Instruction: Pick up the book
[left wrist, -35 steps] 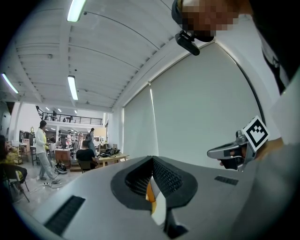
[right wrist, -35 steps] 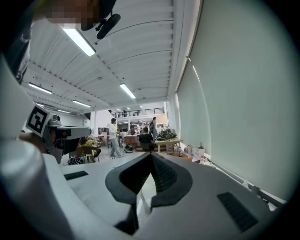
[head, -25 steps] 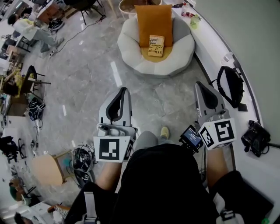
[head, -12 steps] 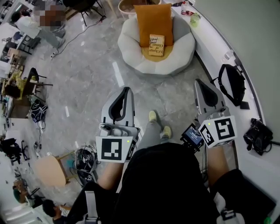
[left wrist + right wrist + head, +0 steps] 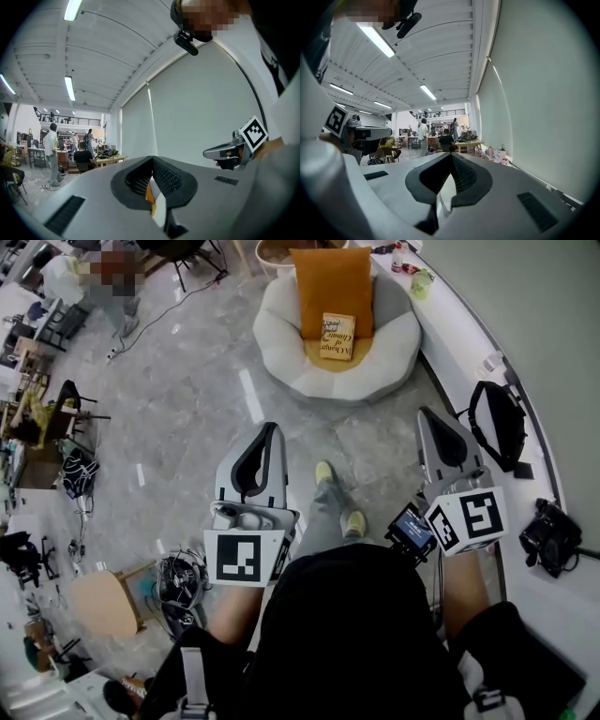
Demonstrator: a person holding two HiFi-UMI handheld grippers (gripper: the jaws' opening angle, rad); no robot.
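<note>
Two claws are out in front of me, and both are pressed together with nothing pinched in either. Starting far over at nine o'clock, a round wooden stool (image 5: 97,602) stands on the grey marble floor (image 5: 187,409) beside a tangle of cables. My left claw (image 5: 271,430) points toward eleven o'clock; in its own view the tips (image 5: 152,158) meet at a fine seam, and only a sliver of orange and white shows through the gap lower down. Between my two claws, my pale green shoes (image 5: 324,473) are planted on the floor. Straight ahead at twelve o'clock, well apart from both claws, sits a round pale cushioned seat (image 5: 277,338). The book (image 5: 337,337) lies flat in its middle, cover up, its top edge against an upright orange cushion (image 5: 330,282). My right claw (image 5: 427,418) points toward one o'clock, and its own view shows the jaws (image 5: 451,154) closed tip to tip on empty air. At two o'clock a black bag (image 5: 495,423) lies by the curved white wall base. Further round, at about four o'clock, a dark device (image 5: 549,536) rests on the floor.
</note>
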